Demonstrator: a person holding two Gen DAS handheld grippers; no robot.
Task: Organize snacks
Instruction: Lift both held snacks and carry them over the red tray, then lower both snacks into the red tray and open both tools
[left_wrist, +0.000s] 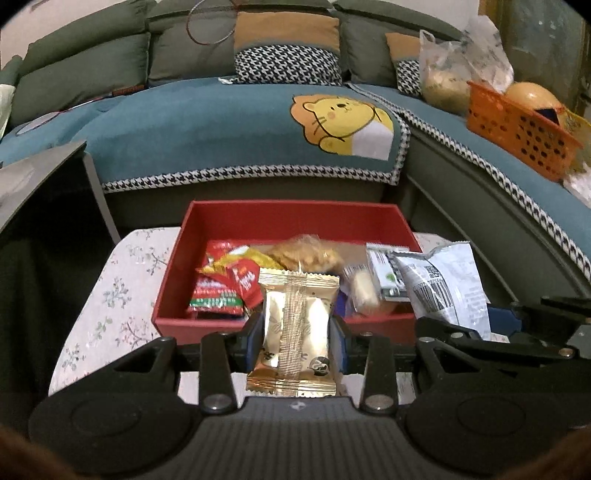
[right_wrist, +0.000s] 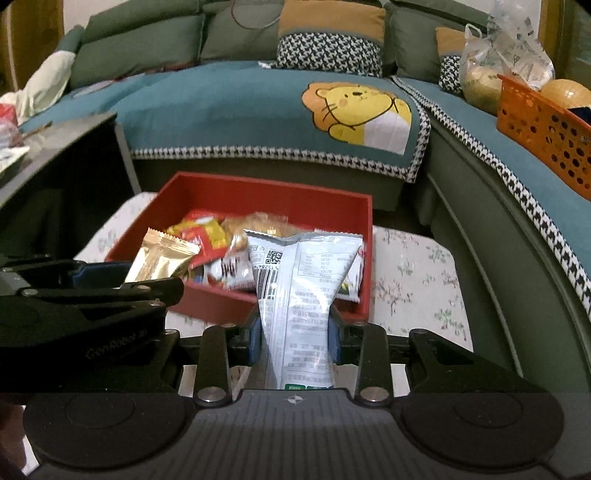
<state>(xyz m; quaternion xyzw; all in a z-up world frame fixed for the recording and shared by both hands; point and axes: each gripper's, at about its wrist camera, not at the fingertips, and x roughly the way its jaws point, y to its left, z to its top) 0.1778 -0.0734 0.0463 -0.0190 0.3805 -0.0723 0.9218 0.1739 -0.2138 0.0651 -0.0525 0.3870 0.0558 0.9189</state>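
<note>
Notes, left to right. A dark side table (left_wrist: 40, 177) stood at far left, clear of the work. The floral table (left_wrist: 110, 295) carried the red box (left_wrist: 291, 218), open-topped and set before the sofa (left_wrist: 207, 133), handy to both hands. Inside lay loose snacks: red packets (left_wrist: 221, 288) at the left, a yellowish bag (left_wrist: 306, 253) behind, small white packs (left_wrist: 364, 291) to the right. The left gripper (left_wrist: 297, 332) was clamped on the gold pack (left_wrist: 295, 325), held upright across its middle, its top seal above the pads and its bottom seal below them, near the camera; it sat squarely between the jaws, over the box's near wall. I judged the mid-body pinch was meant to keep the slippery foil from swinging. The right gripper (right_wrist: 295, 332) was likewise closed on the white bag (right_wrist: 301, 280), squeezing its waist so the upper part flared wide above the pads, barcode facing out. It hung above the box's near right corner, just beside the gold pack. Probably both were mid-carry to or from the box; I could not tell which. Far right, an orange basket (left_wrist: 517, 136) sat on the sofa, well apart.
</note>
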